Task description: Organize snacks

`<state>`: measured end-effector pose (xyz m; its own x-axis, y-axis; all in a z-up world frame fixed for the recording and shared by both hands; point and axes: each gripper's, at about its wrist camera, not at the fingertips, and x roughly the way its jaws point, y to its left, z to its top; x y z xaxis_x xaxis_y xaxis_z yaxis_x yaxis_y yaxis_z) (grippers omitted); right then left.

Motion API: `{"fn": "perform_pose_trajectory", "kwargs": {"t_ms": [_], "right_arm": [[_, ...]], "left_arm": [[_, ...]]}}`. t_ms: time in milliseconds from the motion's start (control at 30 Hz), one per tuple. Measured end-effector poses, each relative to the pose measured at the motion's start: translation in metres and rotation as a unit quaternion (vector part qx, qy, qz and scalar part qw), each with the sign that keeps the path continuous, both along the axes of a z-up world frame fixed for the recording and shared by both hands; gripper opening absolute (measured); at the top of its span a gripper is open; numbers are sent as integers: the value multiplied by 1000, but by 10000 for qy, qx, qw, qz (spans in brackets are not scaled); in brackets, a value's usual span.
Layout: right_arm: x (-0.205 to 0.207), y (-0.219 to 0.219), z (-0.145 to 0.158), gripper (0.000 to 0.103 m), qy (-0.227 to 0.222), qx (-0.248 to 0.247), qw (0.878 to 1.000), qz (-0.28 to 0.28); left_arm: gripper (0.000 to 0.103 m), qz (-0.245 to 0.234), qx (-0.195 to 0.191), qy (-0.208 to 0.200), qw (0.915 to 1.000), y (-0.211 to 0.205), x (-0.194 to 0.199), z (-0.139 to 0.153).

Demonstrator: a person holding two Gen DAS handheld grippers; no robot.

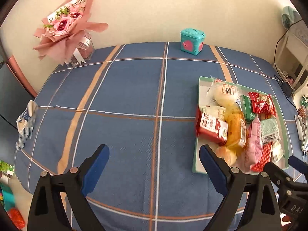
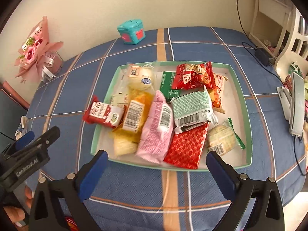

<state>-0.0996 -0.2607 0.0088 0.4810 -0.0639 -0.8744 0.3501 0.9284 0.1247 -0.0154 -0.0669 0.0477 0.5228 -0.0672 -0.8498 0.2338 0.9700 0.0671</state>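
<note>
Snack packets lie heaped in the tray (image 2: pixel 248 115) on the blue surface (image 1: pixel 125 105). Both grippers, left (image 1: pixel 154 169) and right (image 2: pixel 156 173), hang wide and empty. The red carton (image 2: pixel 102 113) straddles the rim; it looks light, stiff, best pinched across its flat sides.

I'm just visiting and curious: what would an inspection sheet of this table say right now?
Surface: blue plaid tablecloth.
Job's things: tray heaped with wrapped snacks; red carton hangs over its left rim; pink packet lies near the middle.
Clutter: teal box, bouquet, crumpled wrapper at the left edge.
Grippers: left gripper and right gripper both open, nothing between the jaws.
Cables: black cable with an adapter at the table's right.
Surroundings: cream wall, white chair.
</note>
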Motion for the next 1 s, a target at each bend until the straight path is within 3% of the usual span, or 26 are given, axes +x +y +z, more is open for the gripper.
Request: {"fn": "perform_pose_trajectory", "kwargs": {"t_ms": [233,400,600,1000], "right_arm": [[-12,20,10,103,-233,-214,9995,4],[-14,26,16,103,-329,-444,9985,-27],[-14,25,16,103,-355,-435,9984,-10],[-12,25,14,103,-368,-378,9986,18]], "left_arm": [[95,99,27,1,9999,10,-15,1],[95,179,-170,-57,9997,16,-19,7],[95,305,-282,-76,9991,22,-18,11],[95,412,-141,-80,9990,24,-16,9]]}}
